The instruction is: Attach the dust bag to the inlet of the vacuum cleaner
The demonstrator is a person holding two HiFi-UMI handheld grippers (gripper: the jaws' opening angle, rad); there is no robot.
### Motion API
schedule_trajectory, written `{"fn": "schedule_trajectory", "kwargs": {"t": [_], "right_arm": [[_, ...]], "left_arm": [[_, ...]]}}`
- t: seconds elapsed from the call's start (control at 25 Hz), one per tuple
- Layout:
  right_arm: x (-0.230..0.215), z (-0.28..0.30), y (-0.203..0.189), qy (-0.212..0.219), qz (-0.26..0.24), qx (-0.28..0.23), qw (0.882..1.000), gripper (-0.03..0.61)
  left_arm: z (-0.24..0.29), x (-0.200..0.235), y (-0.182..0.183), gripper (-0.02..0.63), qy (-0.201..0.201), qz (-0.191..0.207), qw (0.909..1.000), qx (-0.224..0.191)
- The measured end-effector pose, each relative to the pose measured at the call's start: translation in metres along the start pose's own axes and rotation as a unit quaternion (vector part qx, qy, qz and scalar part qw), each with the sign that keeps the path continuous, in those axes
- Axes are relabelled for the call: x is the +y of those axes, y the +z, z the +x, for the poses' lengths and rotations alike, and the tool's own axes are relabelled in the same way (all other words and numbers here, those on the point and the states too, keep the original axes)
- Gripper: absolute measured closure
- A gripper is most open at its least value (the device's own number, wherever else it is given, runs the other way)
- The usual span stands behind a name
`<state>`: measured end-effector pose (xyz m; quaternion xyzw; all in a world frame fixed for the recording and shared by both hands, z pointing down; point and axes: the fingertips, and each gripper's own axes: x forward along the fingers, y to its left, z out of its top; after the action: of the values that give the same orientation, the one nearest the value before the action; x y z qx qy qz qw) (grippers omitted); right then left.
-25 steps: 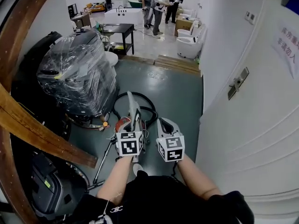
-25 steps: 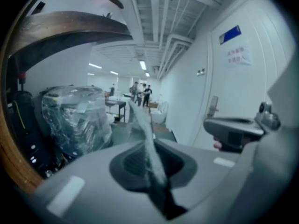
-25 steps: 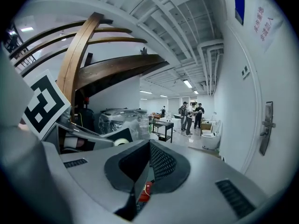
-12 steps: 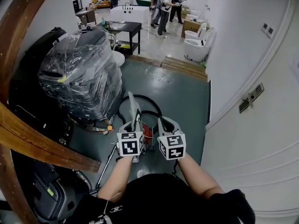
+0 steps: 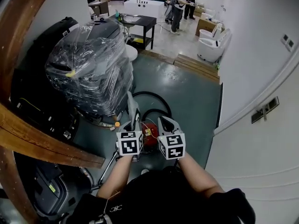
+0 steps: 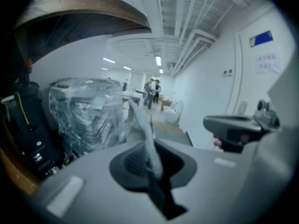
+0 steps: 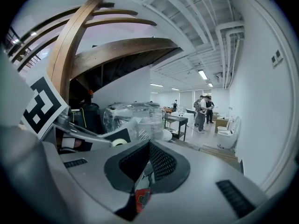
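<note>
In the head view a grey cloth dust bag (image 5: 133, 107) stands up from my left gripper (image 5: 136, 121), which is shut on its lower end. The left gripper view shows the dust bag (image 6: 141, 127) pinched between the jaws of the left gripper (image 6: 152, 158). My right gripper (image 5: 164, 122) is just to the right, shut, with nothing in it. The right gripper (image 7: 148, 147) shows its jaws meeting at the tip. The red vacuum cleaner (image 5: 149, 131) sits on the floor under and between the two grippers, partly hidden by them. A black hose (image 5: 150, 96) loops beyond it.
A plastic-wrapped machine (image 5: 91, 69) stands close on the left. A wooden beam (image 5: 44, 146) slants over a black machine (image 5: 46, 190) at lower left. A white wall (image 5: 261, 139) runs along the right. Far off are a black table (image 5: 140, 24), toilets (image 5: 210, 48) and several people (image 5: 180, 1).
Both grippers have moved forward along the green floor, side by side. The red vacuum cleaner, earlier left of the left gripper, now lies between the two. The bag stays gripped.
</note>
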<state>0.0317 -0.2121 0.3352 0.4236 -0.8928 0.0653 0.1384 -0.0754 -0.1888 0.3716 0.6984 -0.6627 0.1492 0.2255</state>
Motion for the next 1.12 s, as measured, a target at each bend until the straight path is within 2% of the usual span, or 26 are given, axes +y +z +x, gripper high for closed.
{"fn": "schedule_trajectory", "kwargs": {"t": [0.12,0.24,0.44,0.68,0.96,1.12], "right_arm": [[0.000,0.011,-0.005,0.011,0.001,0.010,1.000,0.580],[0.001,0.022,-0.007,0.028,-0.019,0.013,0.999,0.580],[0.001,0.048,-0.003,0.063,-0.033,0.019,0.997,0.580],[0.014,0.075,-0.011,0.110,-0.042,0.034,0.992,0.580],[0.043,0.104,-0.030,0.166,-0.042,0.075,0.982,0.580],[0.060,0.117,-0.043,0.193,-0.053,0.093,0.975,0.580]], "left_arm": [[0.005,0.009,-0.004,0.588,0.014,-0.008,0.9998,0.009],[0.011,0.016,-0.009,0.588,0.027,-0.022,0.9993,0.015],[0.015,0.029,-0.010,0.588,0.059,-0.046,0.9971,0.011],[0.014,0.055,-0.024,0.588,0.105,-0.079,0.9912,0.018],[-0.003,0.089,-0.049,0.589,0.168,-0.099,0.9807,0.017],[-0.015,0.110,-0.075,0.588,0.212,-0.142,0.9663,0.031]]}}
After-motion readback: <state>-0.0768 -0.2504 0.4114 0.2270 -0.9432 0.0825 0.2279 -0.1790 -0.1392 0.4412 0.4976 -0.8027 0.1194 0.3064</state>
